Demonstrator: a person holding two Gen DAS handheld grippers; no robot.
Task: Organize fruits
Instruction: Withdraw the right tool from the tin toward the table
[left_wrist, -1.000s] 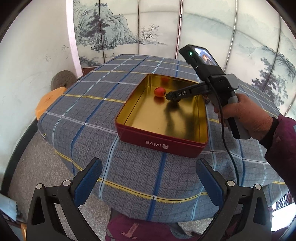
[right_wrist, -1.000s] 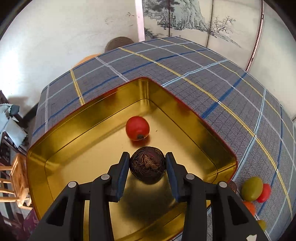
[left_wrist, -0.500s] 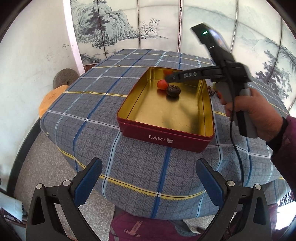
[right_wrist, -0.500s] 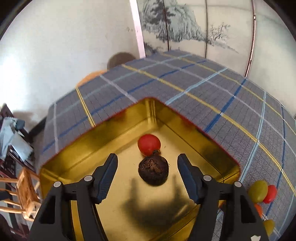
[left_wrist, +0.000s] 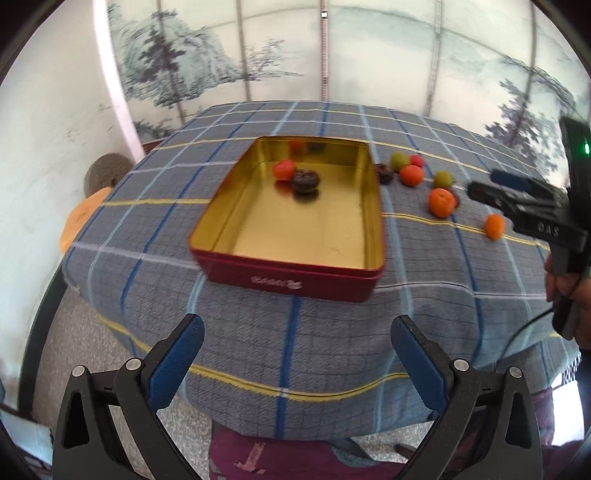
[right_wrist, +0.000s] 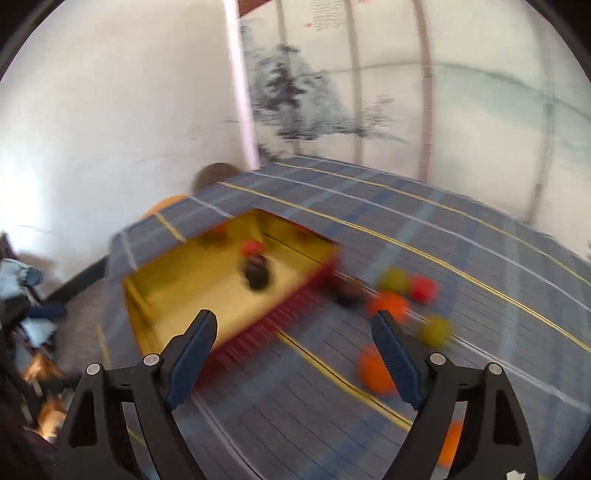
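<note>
A red tin with a gold inside (left_wrist: 295, 236) stands on the checked tablecloth; it also shows in the right wrist view (right_wrist: 177, 306). In it lie a red fruit (left_wrist: 283, 170) and a dark wrinkled fruit (left_wrist: 304, 180), touching. Several loose fruits lie right of the tin: a dark one (left_wrist: 384, 173), green ones (left_wrist: 399, 159), orange ones (left_wrist: 441, 202) and a small red one (left_wrist: 416, 160). My left gripper (left_wrist: 295, 354) is open and empty over the table's near edge. My right gripper (right_wrist: 291, 347) is open and empty, above the cloth between the tin and the loose fruits (right_wrist: 391, 306).
The round table (left_wrist: 424, 295) drops off at the near and left edges. A round stool (left_wrist: 105, 177) and an orange cushion (left_wrist: 79, 221) stand left by the white wall. A painted screen (left_wrist: 332, 55) stands behind. The right wrist view is motion-blurred.
My right gripper let go of the dark fruit beside the red one in the tin, opened, and drew back up and right, out of the tin. My left gripper stayed open.
</note>
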